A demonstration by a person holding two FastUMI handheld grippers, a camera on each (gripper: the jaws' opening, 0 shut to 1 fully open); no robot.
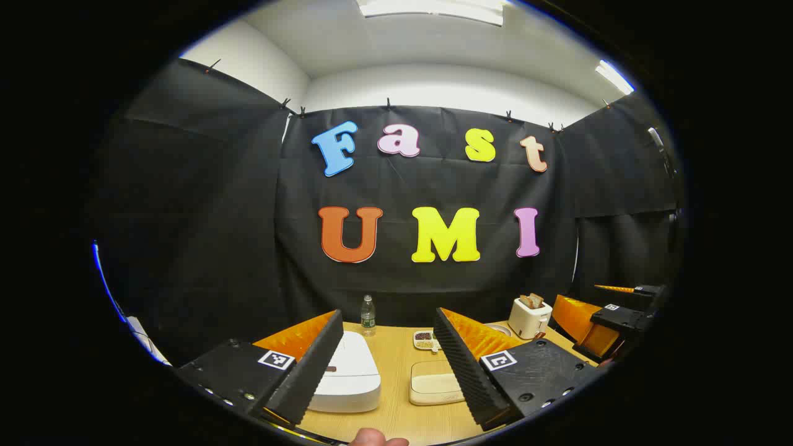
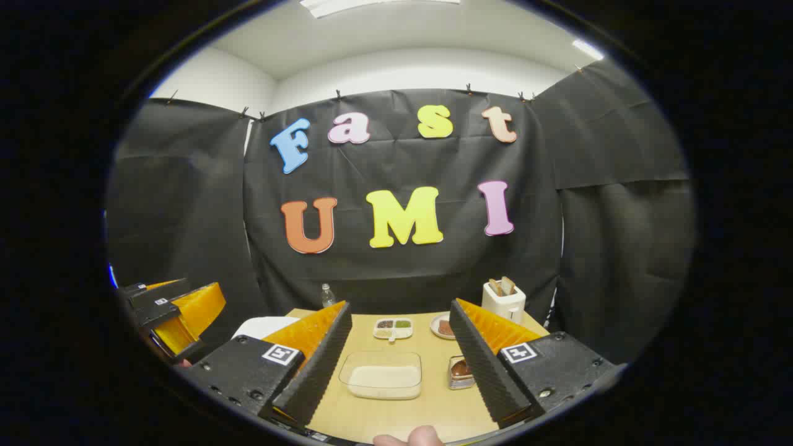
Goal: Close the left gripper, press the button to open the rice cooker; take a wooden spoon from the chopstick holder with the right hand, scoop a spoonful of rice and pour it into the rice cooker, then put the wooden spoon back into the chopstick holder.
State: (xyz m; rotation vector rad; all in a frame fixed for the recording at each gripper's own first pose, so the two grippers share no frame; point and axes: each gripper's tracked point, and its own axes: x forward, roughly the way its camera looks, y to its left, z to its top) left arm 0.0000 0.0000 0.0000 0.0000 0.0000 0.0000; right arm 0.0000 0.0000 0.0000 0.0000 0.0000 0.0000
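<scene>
Standing on the wooden table [image 1: 396,384], the white rice cooker [image 1: 347,375] is seen with its lid down in the left gripper view, partly hidden behind the left finger of the left gripper [image 1: 389,365]. Just to its right, a clear rectangular container of rice [image 1: 433,384] is placed flat on the table; in the right gripper view the same container [image 2: 382,375] is seen between the two fingers of the right gripper [image 2: 403,359]. The chopstick holder and the wooden spoon cannot be made out in either view.

Both fingers of the left gripper are spread wide apart and nothing is held between them. The right gripper is spread wide as well and is empty; it is also seen at the right edge of the left gripper view [image 1: 619,316], while the left gripper appears at the left edge of the right gripper view [image 2: 173,310].

Behind the rice, a small divided dish with grains [image 2: 393,328] is set near the middle of the table. A small plate with something brown [image 2: 443,326] is placed to its right, and a white toaster with bread slices [image 2: 503,298] stands at the far right corner. A small container with a brown content [image 2: 460,371] lies beside the right finger of the right gripper. A water bottle [image 1: 368,314] stands upright at the far edge, behind the cooker. A fingertip [image 2: 412,437] is visible at the bottom of each view.
</scene>
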